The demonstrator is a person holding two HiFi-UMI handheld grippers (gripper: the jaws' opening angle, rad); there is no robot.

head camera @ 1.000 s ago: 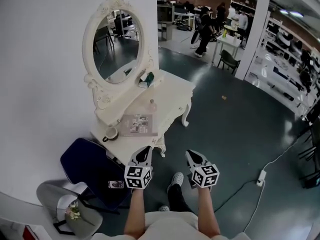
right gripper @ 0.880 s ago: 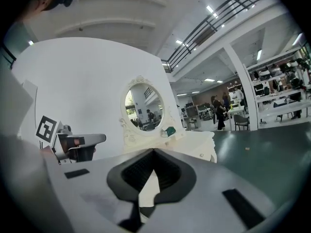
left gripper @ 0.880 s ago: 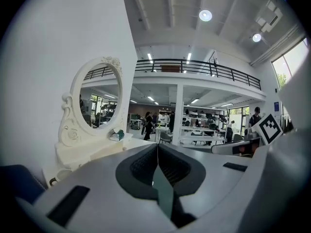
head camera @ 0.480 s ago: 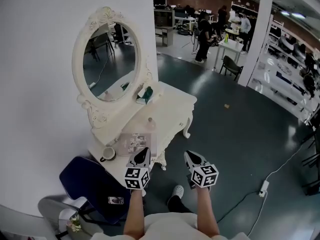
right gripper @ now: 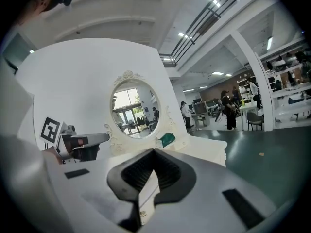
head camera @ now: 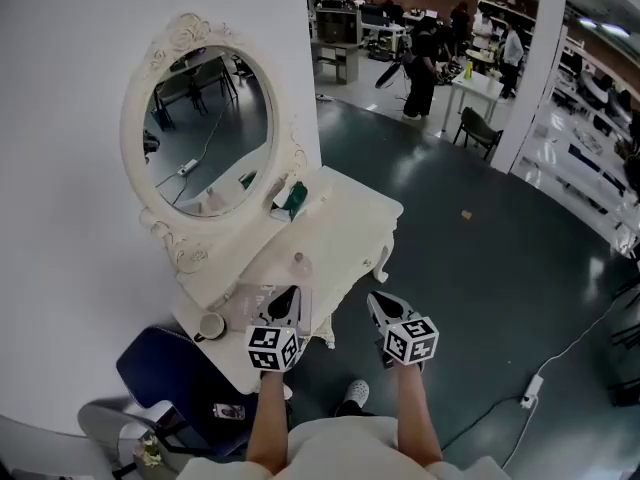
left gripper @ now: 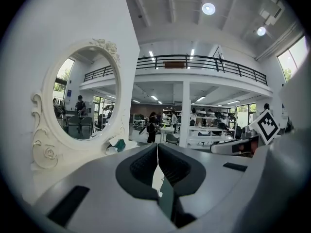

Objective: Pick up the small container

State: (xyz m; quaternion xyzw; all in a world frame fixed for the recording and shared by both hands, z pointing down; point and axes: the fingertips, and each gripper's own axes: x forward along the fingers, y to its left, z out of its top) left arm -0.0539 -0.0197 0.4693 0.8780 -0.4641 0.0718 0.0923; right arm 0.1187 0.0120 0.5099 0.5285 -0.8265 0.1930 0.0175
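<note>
One dark floor (head camera: pixel 480 268) fills most of my head view, with one white wall (head camera: pixel 60 218) rising at the left. Against that wall stands one white dressing table. Its tabletop (head camera: pixel 355 223) carries one oval mirror (head camera: pixel 200 138) in an ornate frame along the wall side. One blue chair (head camera: pixel 165 363) sits at the table's near end, just beside the corner.

I hold two grippers level, side by side and apart. The left gripper (head camera: pixel 288 294) is over the near end of the tabletop and the right gripper (head camera: pixel 374 301) is over the floor just off its edge. The left jaws are pressed fully together with nothing between them (left gripper: pixel 157 152). The right jaws likewise meet at the tips and hold nothing (right gripper: pixel 153 154).

One printed sheet (head camera: pixel 250 298) lies flat under the left jaws, between them and my target. One green pack (head camera: pixel 293 200) rests at the mirror's foot. One mug (head camera: pixel 211 325) stands at the near corner. The one small container (head camera: pixel 299 262) stands upright mid-tabletop, between the sheet and the green pack, touched by neither gripper.
</note>
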